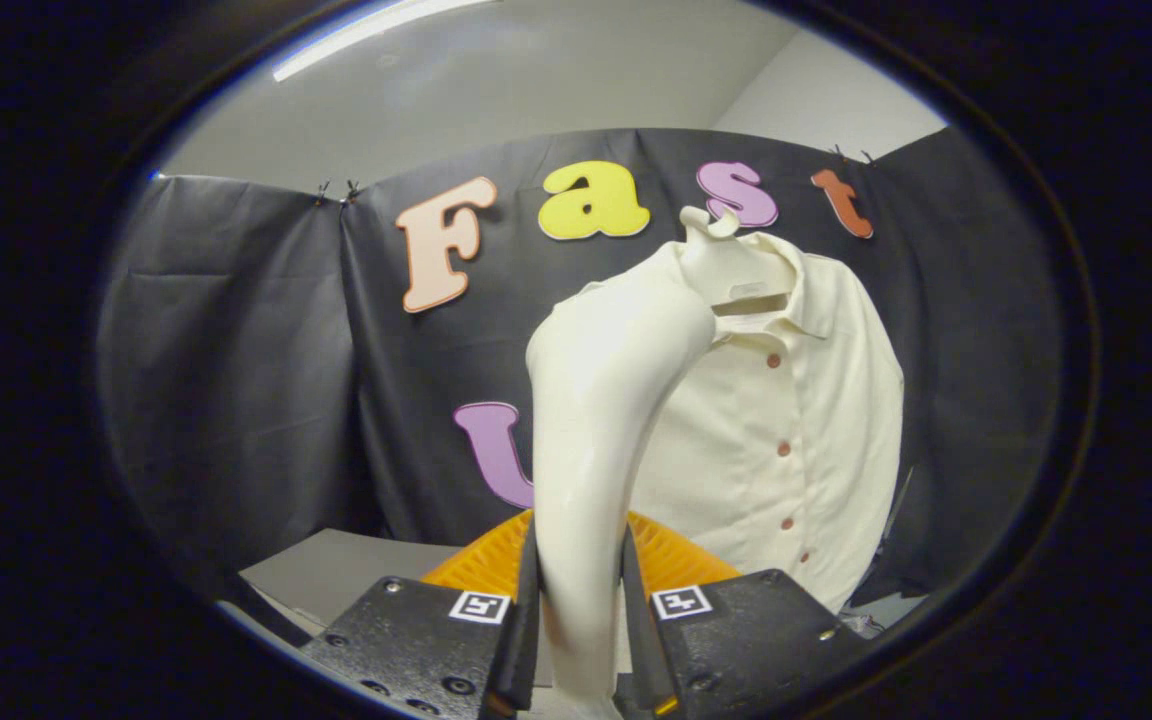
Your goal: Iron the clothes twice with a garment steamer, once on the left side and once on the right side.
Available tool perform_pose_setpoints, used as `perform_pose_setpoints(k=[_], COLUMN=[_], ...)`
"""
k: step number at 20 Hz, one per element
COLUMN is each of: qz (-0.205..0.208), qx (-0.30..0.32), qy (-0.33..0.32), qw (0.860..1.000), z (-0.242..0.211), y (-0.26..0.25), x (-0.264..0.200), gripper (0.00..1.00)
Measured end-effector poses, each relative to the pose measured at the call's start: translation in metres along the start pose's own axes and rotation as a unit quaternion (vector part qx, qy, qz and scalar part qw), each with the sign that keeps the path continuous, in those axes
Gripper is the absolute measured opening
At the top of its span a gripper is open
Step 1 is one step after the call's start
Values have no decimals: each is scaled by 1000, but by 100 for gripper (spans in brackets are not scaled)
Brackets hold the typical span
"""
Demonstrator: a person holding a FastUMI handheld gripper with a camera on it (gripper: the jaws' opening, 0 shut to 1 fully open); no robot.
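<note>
Two fingers of the gripper [581,600] stand close together at the near end of the view, clenched on the steamer [601,400], whose cream handle fills the gap between them so that each finger presses a side of it. Each finger block carries a small square marker on its top face (one on either side of the handle).

From that grip the steamer rises upward and forward, widening in its middle and then bending over to the right, where its head reaches the shirt [796,400] near the collar. Whether the head actually touches the cloth cannot be told, since the two are nearly the same pale colour and run together there.

Just behind the fingers, low down, sits an orange ribbed basket [671,555], partly hidden by the handle and the finger blocks. To its left lies a grey table [336,565].

Beyond the basket the shirt hangs upright, cream with a row of small reddish buttons down its front; it is on a pale hanger [736,265] whose hook curls above the collar. The shirt lies mostly to the right of the steamer's body.

Farthest off is the black cloth wall [226,350], and above it a plain pale wall and a ceiling light strip [376,30].
</note>
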State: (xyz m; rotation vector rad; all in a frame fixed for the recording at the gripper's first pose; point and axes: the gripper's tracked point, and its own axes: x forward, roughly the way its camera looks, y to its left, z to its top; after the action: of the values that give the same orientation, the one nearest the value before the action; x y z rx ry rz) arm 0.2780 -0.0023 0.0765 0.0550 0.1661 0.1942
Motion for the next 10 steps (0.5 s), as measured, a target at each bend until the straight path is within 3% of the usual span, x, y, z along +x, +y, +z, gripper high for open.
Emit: perform_pose_setpoints(k=[6, 10], qz=[-36, -26], qx=[37, 39], qy=[0, 2], qw=[999, 999], z=[-6, -13], y=[-31, -28], x=[48, 57], gripper=[37, 38])
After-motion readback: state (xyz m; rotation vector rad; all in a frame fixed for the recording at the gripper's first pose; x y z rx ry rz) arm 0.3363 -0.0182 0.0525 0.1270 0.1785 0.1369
